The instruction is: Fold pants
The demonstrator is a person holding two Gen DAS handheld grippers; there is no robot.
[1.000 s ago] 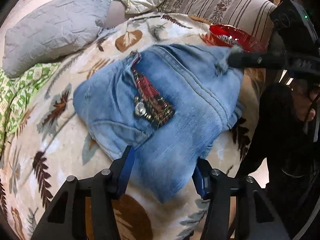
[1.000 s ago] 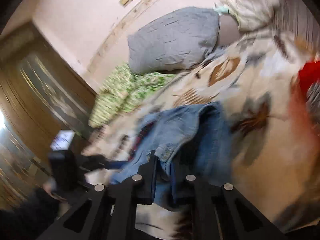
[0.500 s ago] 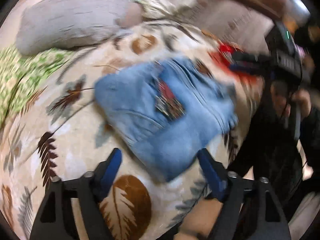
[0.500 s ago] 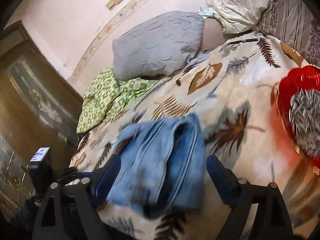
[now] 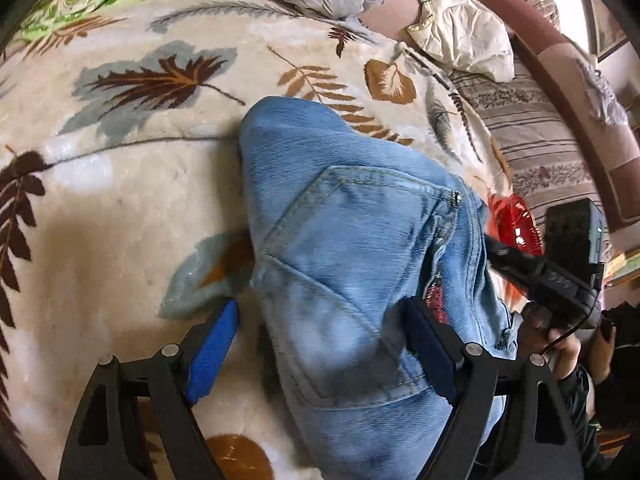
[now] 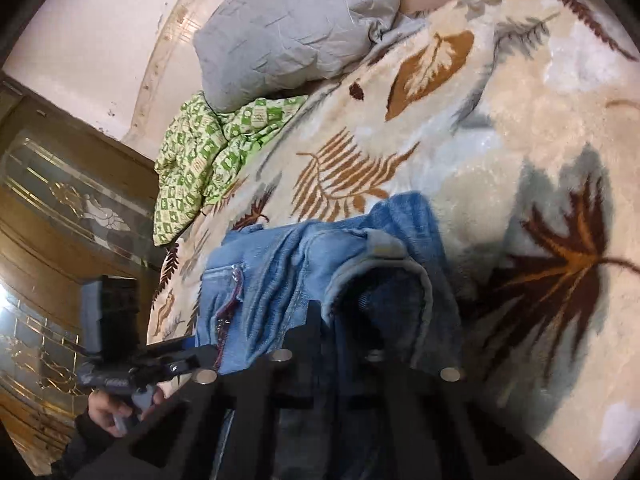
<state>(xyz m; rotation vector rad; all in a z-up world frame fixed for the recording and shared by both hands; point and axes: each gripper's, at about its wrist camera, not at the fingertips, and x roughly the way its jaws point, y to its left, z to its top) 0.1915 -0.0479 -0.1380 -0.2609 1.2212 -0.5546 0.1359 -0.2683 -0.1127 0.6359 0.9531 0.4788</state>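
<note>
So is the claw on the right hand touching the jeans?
Touching. In the right wrist view the right gripper is shut on the jeans, denim bunched around its fingers.

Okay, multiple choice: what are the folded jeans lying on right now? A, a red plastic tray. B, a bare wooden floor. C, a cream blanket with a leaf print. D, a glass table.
C: the folded jeans rest directly on the cream blanket with a leaf print, which spreads around them.
</note>
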